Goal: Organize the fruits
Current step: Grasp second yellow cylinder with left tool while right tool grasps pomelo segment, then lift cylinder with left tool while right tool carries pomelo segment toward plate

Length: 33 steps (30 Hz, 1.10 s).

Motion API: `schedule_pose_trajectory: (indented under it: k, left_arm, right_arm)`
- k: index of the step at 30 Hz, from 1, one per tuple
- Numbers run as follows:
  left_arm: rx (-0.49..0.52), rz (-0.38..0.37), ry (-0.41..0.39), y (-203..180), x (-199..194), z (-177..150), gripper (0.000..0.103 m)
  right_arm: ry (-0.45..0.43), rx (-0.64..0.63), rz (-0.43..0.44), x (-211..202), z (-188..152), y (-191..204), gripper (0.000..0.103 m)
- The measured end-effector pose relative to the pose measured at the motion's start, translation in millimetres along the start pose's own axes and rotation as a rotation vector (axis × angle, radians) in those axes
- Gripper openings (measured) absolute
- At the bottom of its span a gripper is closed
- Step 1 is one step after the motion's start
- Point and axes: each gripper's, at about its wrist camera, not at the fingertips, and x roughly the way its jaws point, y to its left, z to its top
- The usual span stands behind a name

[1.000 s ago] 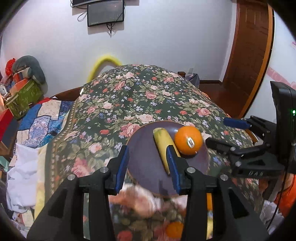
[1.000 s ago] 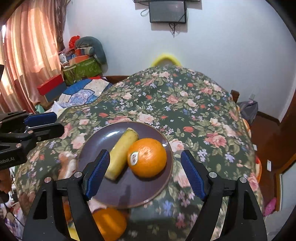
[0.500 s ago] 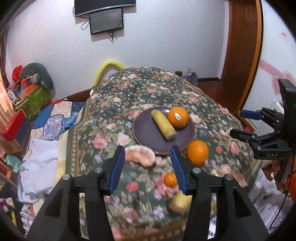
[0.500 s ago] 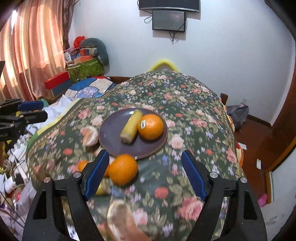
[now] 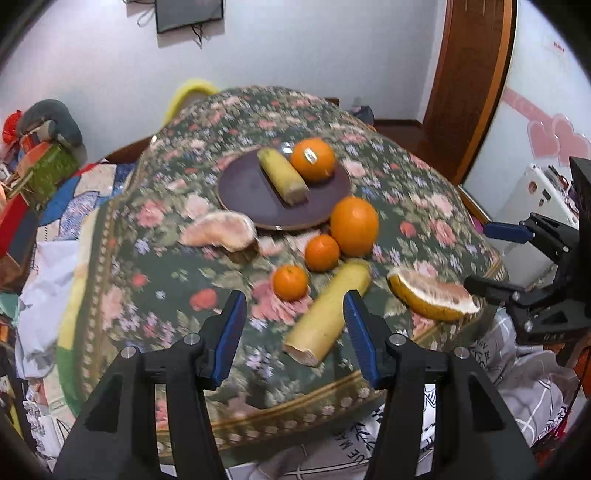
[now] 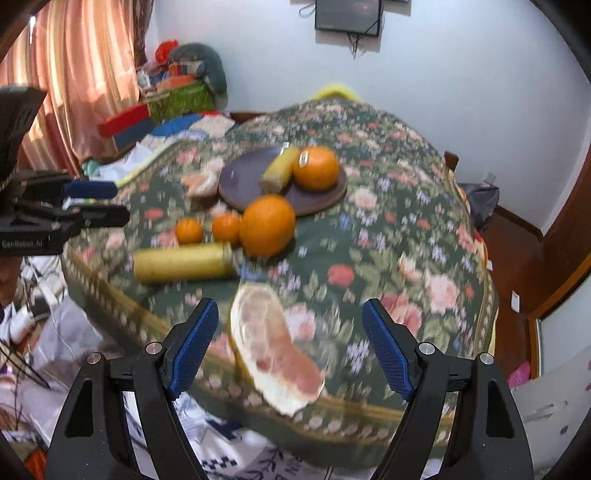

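A dark plate [image 5: 251, 195] [image 6: 240, 181] on the floral table holds a banana piece [image 5: 282, 175] and a stickered orange [image 5: 313, 159]. Off the plate lie a big orange [image 5: 354, 226] [image 6: 266, 225], two small oranges [image 5: 322, 253] [image 5: 290, 282], a long banana [image 5: 328, 317] [image 6: 183, 261] and two pomelo wedges [image 5: 219, 232] [image 5: 430, 297] [image 6: 275, 347]. My left gripper [image 5: 293, 332] is open and empty above the near table edge, by the long banana. My right gripper [image 6: 290, 345] is open and empty over the near pomelo wedge.
The floral tablecloth [image 5: 177, 288] hangs over the table's edges. Boxes and bedding [image 5: 40, 173] are piled at the left. A wooden door [image 5: 469, 81] stands at the right. A screen [image 6: 347, 14] hangs on the back wall.
Both grippers have pulled back and up from the plate, still open. More fruit near the table's front edge has come into view.
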Motion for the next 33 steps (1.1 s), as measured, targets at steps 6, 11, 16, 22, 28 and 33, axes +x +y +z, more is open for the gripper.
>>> schedule_pose_trajectory:
  k: [6,11,16,22,28,33]
  left_arm:
    - [0.015,-0.018,0.047,-10,21,-5,0.054]
    - [0.014,-0.035,0.075,-11,35,-5,0.054]
    - [0.032,-0.055,0.100,-17,50,-3,0.052]
    - [0.078,-0.064,0.123,-28,69,4,0.041]
    - [0.105,-0.085,0.128,-32,79,10,0.041]
    - [0.112,-0.106,0.142,-34,87,15,0.041]
  right_arm:
    - [0.060,0.028,0.034,20,-17,1,0.078]
    - [0.106,0.014,0.066,37,-21,9,0.078]
    - [0.131,0.023,0.070,55,-22,4,0.074]
    - [0.120,0.056,0.122,61,-14,-9,0.050]
    - [0.111,0.067,0.146,67,-10,-15,0.049]
    - [0.093,0.086,0.158,68,-8,-18,0.049]
